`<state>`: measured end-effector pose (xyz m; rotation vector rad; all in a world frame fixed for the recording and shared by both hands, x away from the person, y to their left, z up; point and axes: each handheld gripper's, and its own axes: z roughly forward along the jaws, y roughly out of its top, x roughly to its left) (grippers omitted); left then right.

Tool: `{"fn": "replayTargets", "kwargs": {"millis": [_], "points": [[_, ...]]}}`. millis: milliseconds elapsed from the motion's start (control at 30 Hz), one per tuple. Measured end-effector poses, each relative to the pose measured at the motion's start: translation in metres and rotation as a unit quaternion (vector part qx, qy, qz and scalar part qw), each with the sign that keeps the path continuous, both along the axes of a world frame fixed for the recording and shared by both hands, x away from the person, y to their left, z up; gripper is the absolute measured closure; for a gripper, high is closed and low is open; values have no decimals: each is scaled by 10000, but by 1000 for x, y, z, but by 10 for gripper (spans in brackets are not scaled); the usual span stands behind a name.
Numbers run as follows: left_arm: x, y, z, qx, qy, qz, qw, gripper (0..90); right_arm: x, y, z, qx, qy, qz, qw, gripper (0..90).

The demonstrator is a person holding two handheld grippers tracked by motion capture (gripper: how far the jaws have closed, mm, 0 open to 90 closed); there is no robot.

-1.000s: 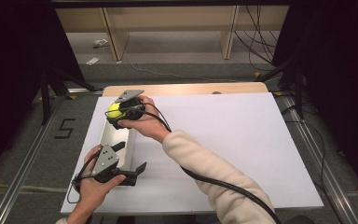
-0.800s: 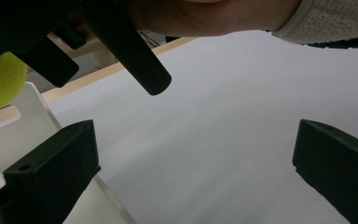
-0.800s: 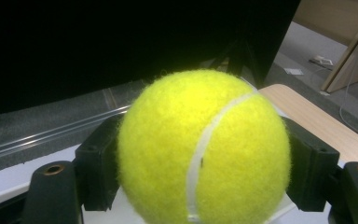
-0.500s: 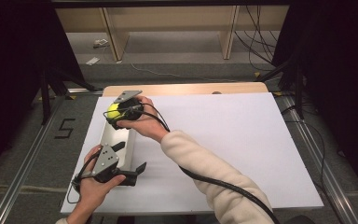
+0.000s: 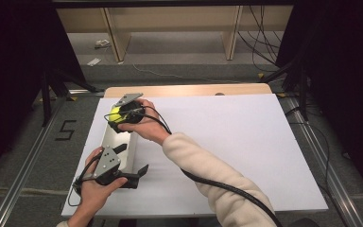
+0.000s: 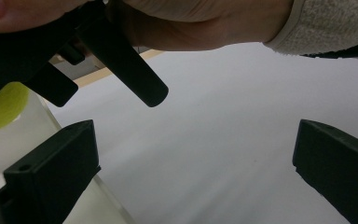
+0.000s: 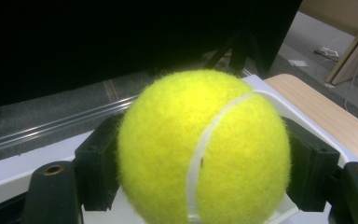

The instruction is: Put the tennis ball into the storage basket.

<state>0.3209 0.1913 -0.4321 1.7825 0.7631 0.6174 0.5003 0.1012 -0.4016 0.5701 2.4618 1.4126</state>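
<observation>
A yellow tennis ball [image 5: 115, 114] [image 7: 203, 149] is clamped between the black jaws of my right gripper [image 5: 116, 118] [image 7: 203, 161], which is shut on it. The ball hangs just over the far end of a long white tray [image 5: 110, 140] at the table's left side. My left gripper [image 5: 132, 160] [image 6: 196, 140] sits at the tray's near end, open, with nothing between its jaws. In the left gripper view, the right gripper's fingers [image 6: 140, 79] and part of the ball [image 6: 2, 105] show above the tray's pale wall [image 6: 23, 135].
A white sheet [image 5: 227, 142] covers the table, with a strip of wooden edge [image 5: 189, 90] at the back. The right gripper's black cable [image 5: 217, 187] trails along the sleeve. Dark stands and wooden shelving stand beyond the table.
</observation>
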Motion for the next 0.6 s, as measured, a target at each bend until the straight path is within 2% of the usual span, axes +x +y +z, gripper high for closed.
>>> {"fn": "replayTargets", "kwargs": {"millis": [600], "points": [[0,0,0,7,-5,-2,10000,0,-1,6,-10,-93,125,91,9998,262]]}}
